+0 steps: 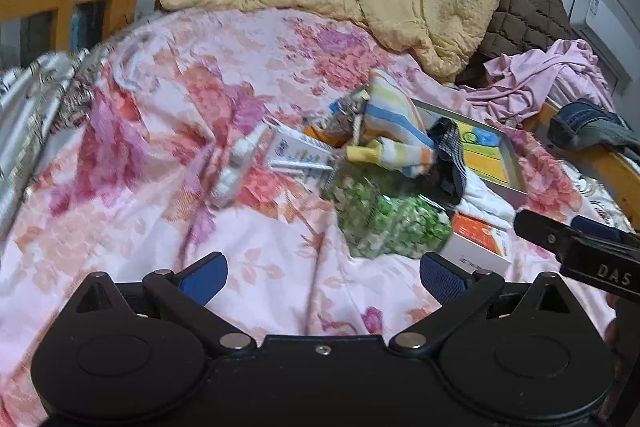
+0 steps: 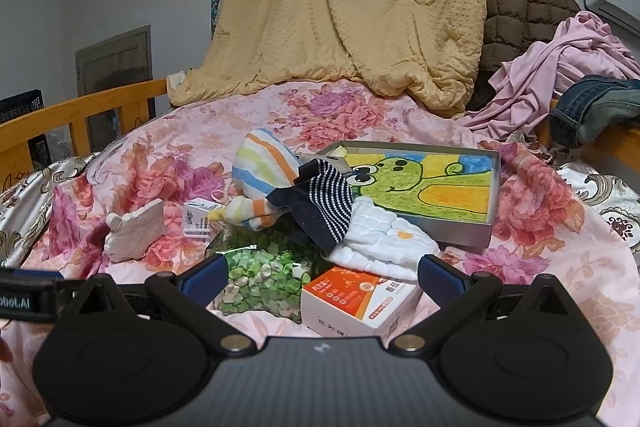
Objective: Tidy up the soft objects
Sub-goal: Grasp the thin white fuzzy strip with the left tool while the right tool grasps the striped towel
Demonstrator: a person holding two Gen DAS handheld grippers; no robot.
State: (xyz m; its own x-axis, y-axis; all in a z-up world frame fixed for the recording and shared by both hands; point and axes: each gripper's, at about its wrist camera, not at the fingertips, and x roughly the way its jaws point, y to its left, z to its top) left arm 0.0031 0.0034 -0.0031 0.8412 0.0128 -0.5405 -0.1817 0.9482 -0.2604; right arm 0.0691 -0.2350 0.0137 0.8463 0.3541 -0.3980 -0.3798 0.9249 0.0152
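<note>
A pile lies on the floral bedsheet (image 2: 168,163): a striped pastel sock (image 2: 262,163), a dark striped sock (image 2: 320,203), a white folded cloth (image 2: 380,239) and a beige sponge-like pad (image 2: 136,231). A shallow grey box with a frog drawing (image 2: 436,187) sits behind them. My left gripper (image 1: 322,277) is open and empty, just short of the pile; the striped sock (image 1: 394,123) lies ahead of it. My right gripper (image 2: 322,277) is open and empty, over a bag of green paper stars (image 2: 264,279) and an orange-white carton (image 2: 356,301).
A yellow quilt (image 2: 360,7), a brown quilted jacket (image 2: 520,7), a pink garment (image 2: 560,67) and jeans (image 2: 592,107) pile up at the back and right. A wooden bed rail (image 2: 80,107) runs along the left. A white carton (image 1: 296,151) and a small bottle (image 1: 236,167) lie left of the pile.
</note>
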